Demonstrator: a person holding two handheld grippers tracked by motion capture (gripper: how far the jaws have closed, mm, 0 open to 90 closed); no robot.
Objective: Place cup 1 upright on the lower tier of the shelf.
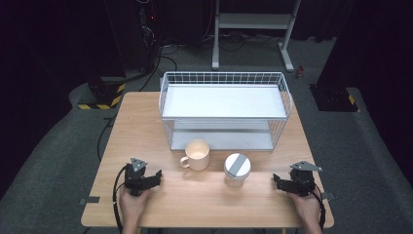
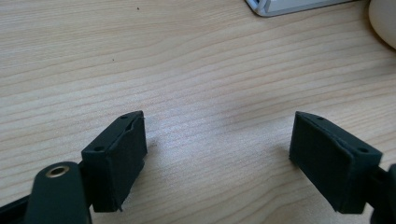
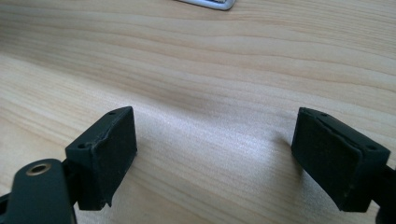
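Two hands come in over the near edge of the wooden table (image 1: 146, 122), each holding a black gripper. At the near left corner sits the left gripper (image 1: 155, 176), resting low on the table with its jaws turned toward the middle. From its own view the left gripper (image 2: 217, 154) has its jaws spread wide, with bare wood grain between the pads and nothing held. At the near right corner sits the right gripper (image 1: 276, 180), also low on the table and turned inward toward the middle. Its own view shows the right gripper (image 3: 215, 156) with jaws spread just as wide over bare wood, again holding nothing.

Between the two grippers, nearer the middle of the table, stand two things side by side but apart. A cream mug (image 1: 197, 154) stands upright left of centre, its handle turned toward the left edge; a pale curve of it shows at the top right corner of the left gripper view (image 2: 383, 23). Right of it stands a clear glass jar (image 1: 236, 169) with a white lid crossed by a grey band, upright and closer to the near edge than the mug. Neither gripper touches either one.

Behind both, toward the far edge, a white wire shelf rack (image 1: 224, 78) spans the middle of the table, with the mug just in front of its lower tier.
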